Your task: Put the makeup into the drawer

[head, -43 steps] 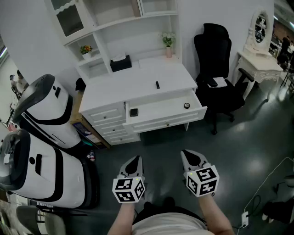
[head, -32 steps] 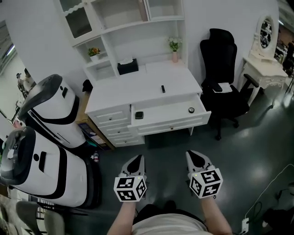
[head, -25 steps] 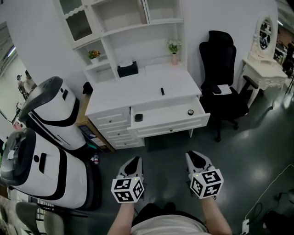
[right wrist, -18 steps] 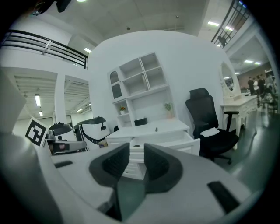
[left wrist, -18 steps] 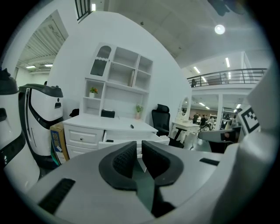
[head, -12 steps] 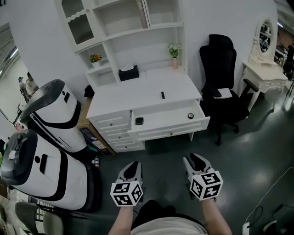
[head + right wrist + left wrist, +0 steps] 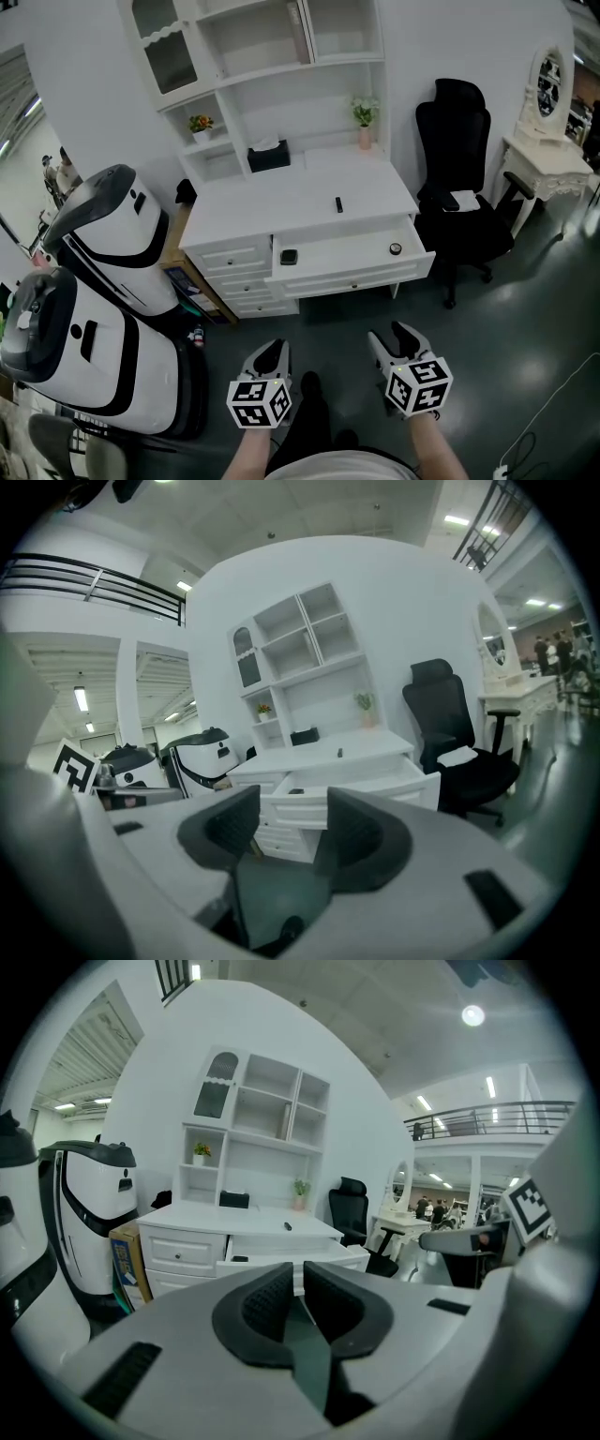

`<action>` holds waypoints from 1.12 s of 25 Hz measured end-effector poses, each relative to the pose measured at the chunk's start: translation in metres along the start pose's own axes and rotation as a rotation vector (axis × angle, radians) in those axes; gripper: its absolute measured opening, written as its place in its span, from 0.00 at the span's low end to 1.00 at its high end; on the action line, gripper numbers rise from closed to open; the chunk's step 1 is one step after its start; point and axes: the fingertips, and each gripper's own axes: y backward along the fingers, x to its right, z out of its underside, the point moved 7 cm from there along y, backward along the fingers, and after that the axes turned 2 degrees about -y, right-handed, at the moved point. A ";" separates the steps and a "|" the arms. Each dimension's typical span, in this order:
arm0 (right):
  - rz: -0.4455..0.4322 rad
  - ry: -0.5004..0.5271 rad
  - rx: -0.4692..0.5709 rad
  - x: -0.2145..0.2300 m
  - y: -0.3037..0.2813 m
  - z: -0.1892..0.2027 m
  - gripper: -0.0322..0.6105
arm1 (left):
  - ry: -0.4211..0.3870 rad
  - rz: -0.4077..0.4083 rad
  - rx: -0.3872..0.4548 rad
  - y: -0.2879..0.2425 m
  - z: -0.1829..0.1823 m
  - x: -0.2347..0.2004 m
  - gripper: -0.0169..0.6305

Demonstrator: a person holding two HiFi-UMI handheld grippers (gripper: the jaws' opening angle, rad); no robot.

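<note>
A small black makeup stick (image 7: pixel 338 203) lies on top of the white desk (image 7: pixel 281 192). Below it the wide drawer (image 7: pixel 352 270) stands pulled out, with a black square compact (image 7: pixel 289 256) at its left end and a round black pot (image 7: pixel 396 248) at its right. Both grippers hover over the dark floor, well short of the desk. My left gripper (image 7: pixel 275 352) is shut and holds nothing. My right gripper (image 7: pixel 395 336) is open; its jaws have just been opening, with nothing between them. The right gripper view shows the drawer (image 7: pixel 370 782) past the spread pads (image 7: pixel 223 824).
Two big white-and-black machines (image 7: pixel 98 234) stand left of the desk. A black office chair (image 7: pixel 457 178) is at its right, a white vanity table (image 7: pixel 551 155) farther right. On the shelving sit a black tissue box (image 7: pixel 269 156) and a potted plant (image 7: pixel 365 122).
My right gripper's jaws have spread apart. Both grippers sit lower in the head view and the desk has shifted a little to the right. The left jaws stay together.
</note>
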 end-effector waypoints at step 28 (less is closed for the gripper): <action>0.133 -0.061 -0.027 0.032 -0.238 -0.072 0.38 | 0.002 0.122 -0.044 -0.216 -0.074 -0.132 0.08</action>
